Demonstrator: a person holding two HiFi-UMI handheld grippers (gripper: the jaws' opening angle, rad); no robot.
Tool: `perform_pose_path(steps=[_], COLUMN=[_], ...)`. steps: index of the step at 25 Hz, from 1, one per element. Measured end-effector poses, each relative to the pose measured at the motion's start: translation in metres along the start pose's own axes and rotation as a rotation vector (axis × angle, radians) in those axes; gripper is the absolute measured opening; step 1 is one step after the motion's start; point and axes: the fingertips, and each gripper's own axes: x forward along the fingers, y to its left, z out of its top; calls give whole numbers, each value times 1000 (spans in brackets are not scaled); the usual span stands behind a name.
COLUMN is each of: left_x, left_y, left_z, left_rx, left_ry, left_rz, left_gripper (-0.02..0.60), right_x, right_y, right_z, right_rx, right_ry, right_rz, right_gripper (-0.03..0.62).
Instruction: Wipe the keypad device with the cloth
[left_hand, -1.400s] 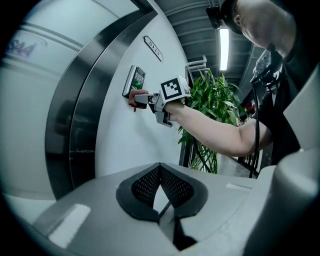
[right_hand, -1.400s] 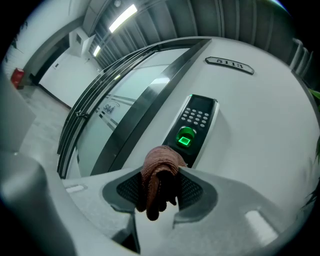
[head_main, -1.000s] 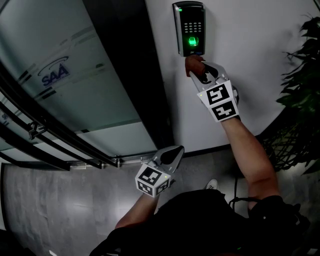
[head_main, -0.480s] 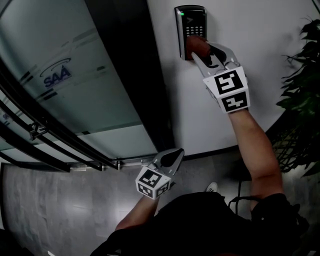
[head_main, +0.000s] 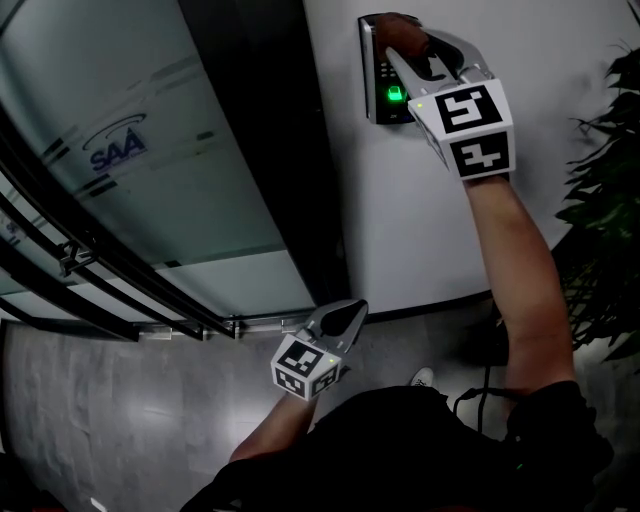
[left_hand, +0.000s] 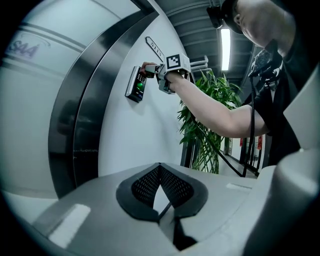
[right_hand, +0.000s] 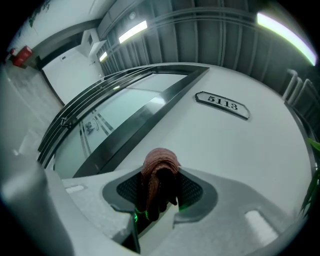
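**A:** Where is the cloth?

**B:** The reddish-brown cloth is bunched between the jaws of the right gripper, which is clenched on it. A fold sticks out past the jaw tips.

**A:** Is it against the keypad device?

**B:** Yes. In the head view the cloth sits on the upper part of the keypad device. The device is mounted on the white wall, just right of the dark door frame. A green light glows on the device's lower part, below the cloth.

**A:** And the other hand?

**B:** The left gripper hangs low, well apart from the device, above the grey floor. Its jaws are closed together at the tips with nothing between them.

**A:** What else is around?

**B:** There is a frosted glass door left of the frame and a leafy plant off to the right. The right gripper view shows a number plate on the wall reading 5113.
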Motion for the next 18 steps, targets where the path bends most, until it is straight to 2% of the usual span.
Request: perform_pose_path(steps=[18], left_x=[-1], left_y=[4], left_z=[2], left_rx=[-5], left_ry=[-9], left_rz=[2], left_gripper=[15], right_x=[6], right_y=[10], right_z=[-16], right_rx=[-35], right_ry=[45], right_rz=[0], right_gripper=[147])
